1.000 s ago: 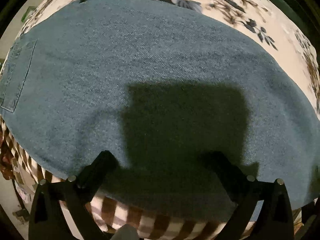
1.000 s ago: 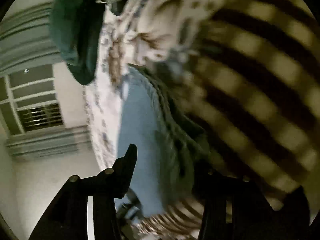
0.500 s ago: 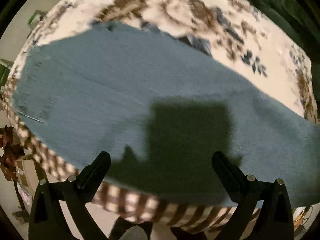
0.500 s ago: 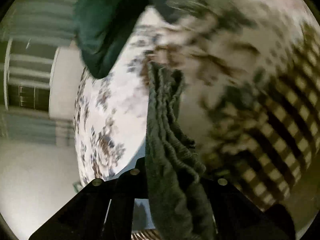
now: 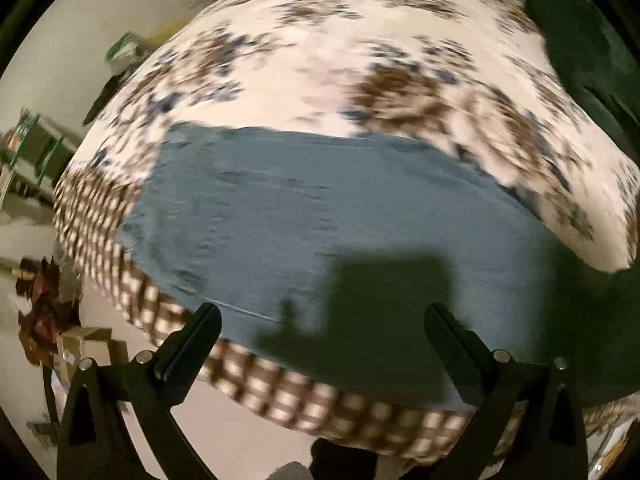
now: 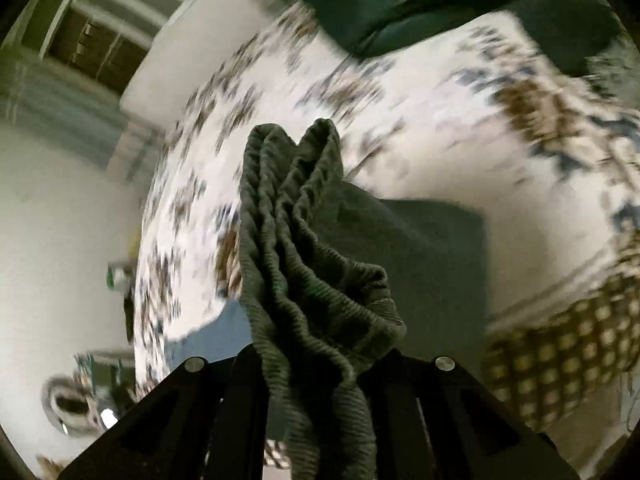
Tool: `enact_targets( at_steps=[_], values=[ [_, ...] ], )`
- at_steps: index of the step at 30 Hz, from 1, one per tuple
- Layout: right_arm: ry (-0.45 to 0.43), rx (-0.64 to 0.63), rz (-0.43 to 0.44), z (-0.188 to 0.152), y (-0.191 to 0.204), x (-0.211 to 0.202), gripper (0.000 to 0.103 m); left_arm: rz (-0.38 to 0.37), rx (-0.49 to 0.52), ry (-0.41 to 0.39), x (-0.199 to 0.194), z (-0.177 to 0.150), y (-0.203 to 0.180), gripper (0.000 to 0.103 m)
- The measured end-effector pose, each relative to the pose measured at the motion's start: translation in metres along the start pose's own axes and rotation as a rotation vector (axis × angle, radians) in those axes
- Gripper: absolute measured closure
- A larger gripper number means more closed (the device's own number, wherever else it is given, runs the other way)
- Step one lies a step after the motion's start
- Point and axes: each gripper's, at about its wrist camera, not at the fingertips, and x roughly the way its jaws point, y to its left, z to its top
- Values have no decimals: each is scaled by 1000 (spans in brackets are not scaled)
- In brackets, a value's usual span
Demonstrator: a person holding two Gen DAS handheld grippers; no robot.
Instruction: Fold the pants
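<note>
Blue denim pants lie flat on the flowered bed cover, close to the bed's near edge. My left gripper is open and empty, held above the near edge of the pants. My right gripper is shut on a bunched ribbed waistband of the pants, grey-green in this light, lifted above the bed. A strip of blue denim shows below it on the bed.
A dark green cushion lies at the bed's far right; it also shows in the right wrist view. A brown checked sheet hangs over the bed's near edge. Furniture and clutter stand on the floor at left.
My left gripper has pulled back and up from the pants, so more of the bed shows. My right gripper has closed on the waistband and lifted it, swinging over the bed.
</note>
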Motion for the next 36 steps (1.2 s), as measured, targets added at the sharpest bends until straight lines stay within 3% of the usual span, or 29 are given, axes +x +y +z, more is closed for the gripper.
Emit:
enact_targets(
  at_steps=[8,13,15,17,19,21,23,26,29,32,36],
  values=[
    [222,-181,-97,-97,86,155,93,134,-137,104,24,-29,115,0],
    [283,-332,-238,-144,118,205,93,193,-202,175,18,-56,158,0],
    [281,-366,-275,-154,129,206,86,215,-212,182,12,-62,165,0],
    [359,-388,-249,-156,135,210,63,214,-230,180,7,-62,166,0],
    [442,-396,-152,-156,138,206,53,180,-258,165,0,-54,160,0],
    [467,-383,-87,-150,131,190,45,118,-269,142,-5,-38,144,0],
    [460,-350,-70,-136,114,169,26,42,-260,115,-6,-20,121,0],
    [436,-325,-127,-115,81,146,9,-89,-232,123,8,6,79,0],
    [410,-299,-223,-89,42,131,9,-229,-233,197,36,26,38,0],
    [424,-206,-163,-70,8,116,9,-273,-192,256,63,39,5,0],
    [392,-154,-188,-52,-27,99,9,-168,-91,325,97,38,-24,2]
  ],
)
